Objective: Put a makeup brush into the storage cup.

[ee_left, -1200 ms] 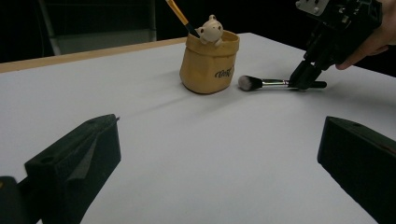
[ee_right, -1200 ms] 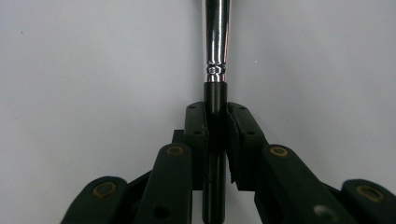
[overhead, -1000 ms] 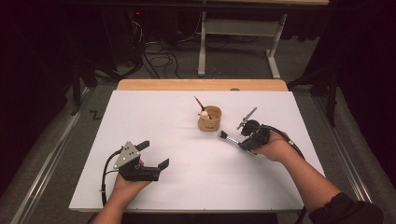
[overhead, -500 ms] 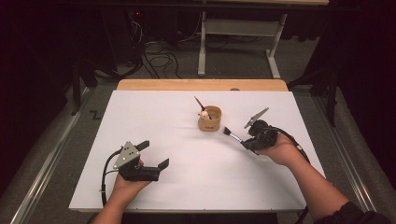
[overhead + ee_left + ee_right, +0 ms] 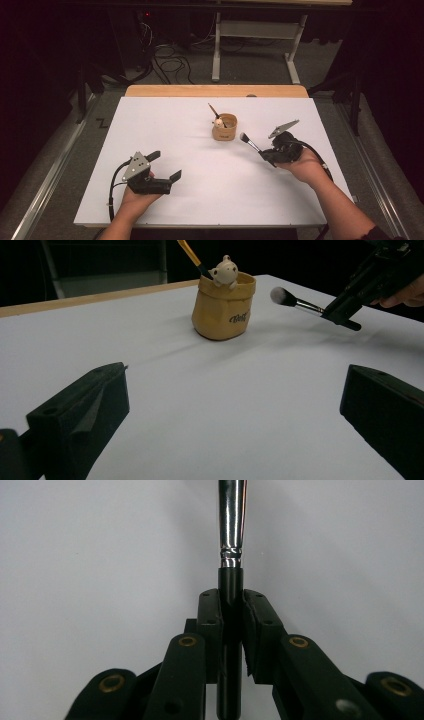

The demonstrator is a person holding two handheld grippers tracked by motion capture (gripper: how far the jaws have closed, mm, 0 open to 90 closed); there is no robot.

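clamped in the right claw [image 5: 231, 625], makeup brush [image 5: 231, 530], black handle, silver ferrule, fluffy tip

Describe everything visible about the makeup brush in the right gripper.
The makeup brush has a rounded tuft of pale, dark-tipped bristles, a shiny silver metal ferrule and a black handle. The right gripper is shut on the handle, its pads pressing both sides just below the ferrule. The brush is held in the air, roughly level, above the white table, its bristles pointing towards the tan cup without touching it.
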